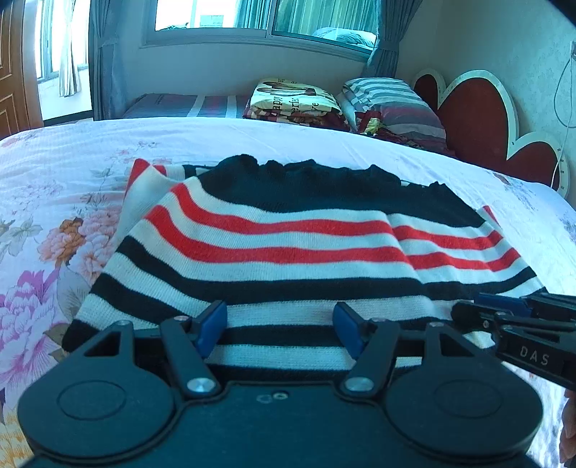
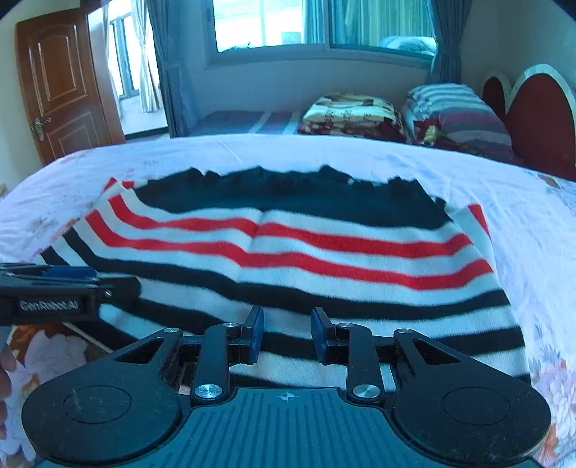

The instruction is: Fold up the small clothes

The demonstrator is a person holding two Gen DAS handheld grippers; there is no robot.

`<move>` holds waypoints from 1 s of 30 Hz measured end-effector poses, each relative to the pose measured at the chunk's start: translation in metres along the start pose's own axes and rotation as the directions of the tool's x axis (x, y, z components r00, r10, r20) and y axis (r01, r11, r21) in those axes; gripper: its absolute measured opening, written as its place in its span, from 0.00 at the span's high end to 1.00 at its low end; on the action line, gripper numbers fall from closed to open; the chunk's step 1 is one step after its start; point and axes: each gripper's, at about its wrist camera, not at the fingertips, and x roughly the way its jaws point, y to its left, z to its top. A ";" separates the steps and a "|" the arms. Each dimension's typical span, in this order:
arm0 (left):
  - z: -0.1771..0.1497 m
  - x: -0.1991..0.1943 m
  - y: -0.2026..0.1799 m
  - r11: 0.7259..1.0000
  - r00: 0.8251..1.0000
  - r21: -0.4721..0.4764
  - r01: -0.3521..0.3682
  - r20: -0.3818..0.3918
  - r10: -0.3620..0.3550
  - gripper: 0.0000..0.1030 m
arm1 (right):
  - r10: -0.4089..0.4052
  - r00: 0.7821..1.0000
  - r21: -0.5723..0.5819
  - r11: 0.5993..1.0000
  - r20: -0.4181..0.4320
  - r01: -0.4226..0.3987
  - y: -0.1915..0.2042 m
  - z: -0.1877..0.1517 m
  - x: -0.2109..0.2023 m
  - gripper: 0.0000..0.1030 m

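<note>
Two grippers hover over one striped sweater (image 1: 288, 237), which lies flat on a bed w/ a floral sheet (image 1: 46, 201). Sweater = landmark for all below.

Sweater: mid-bed, dark band w/ ragged edge on its far side, then red + white stripes, then black + white stripes on the near side. Looks folded; a 2nd striped layer pokes out from under it at the far left corner. A crease runs across the red stripes, seen in both views.

Left gripper (image 1: 280, 329): over the sweater's near edge, towards its left half. Jaws stand fairly wide apart, blue pads (image 1: 212, 324) clear of each other, nothing pinched between them; striped cloth shows in the gap, below. No grip visible.

Right gripper (image 2: 287, 336): over the sweater's near edge, right of the left one. Jaws narrower, but a gap still shows between the blue pads (image 2: 256, 334). Cloth seen through the gap; can't tell if pads touch it, no fold pinched.

Each gripper shows in the other's view, side-on, near the sweater's near corners.

Beyond the sweater's far side: folded blankets (image 1: 291, 100) and a striped pillow (image 1: 392, 104) on a 2nd bed, under a window (image 1: 252, 18). Far right of sweater: red headboard (image 1: 478, 118) w/ white trim. Far left: wooden door (image 2: 61, 82).
</note>
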 end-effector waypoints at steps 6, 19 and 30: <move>-0.001 0.000 0.002 1.000 1.000 -0.001 0.003 -0.005 -0.003 0.38 | -0.051 0.999 -0.019 0.999 0.004 0.051 -0.019 -0.018 -0.013 0.72; 0.005 -0.013 0.000 0.998 1.000 -0.054 0.011 -0.014 -0.012 0.20 | -0.024 1.000 0.034 0.999 0.016 0.023 -0.017 -0.004 -0.036 0.72; -0.013 -0.046 0.030 0.973 0.998 -0.224 0.058 -0.018 -0.064 0.15 | 0.029 0.999 0.015 0.999 0.034 -0.029 0.006 0.008 -0.030 0.72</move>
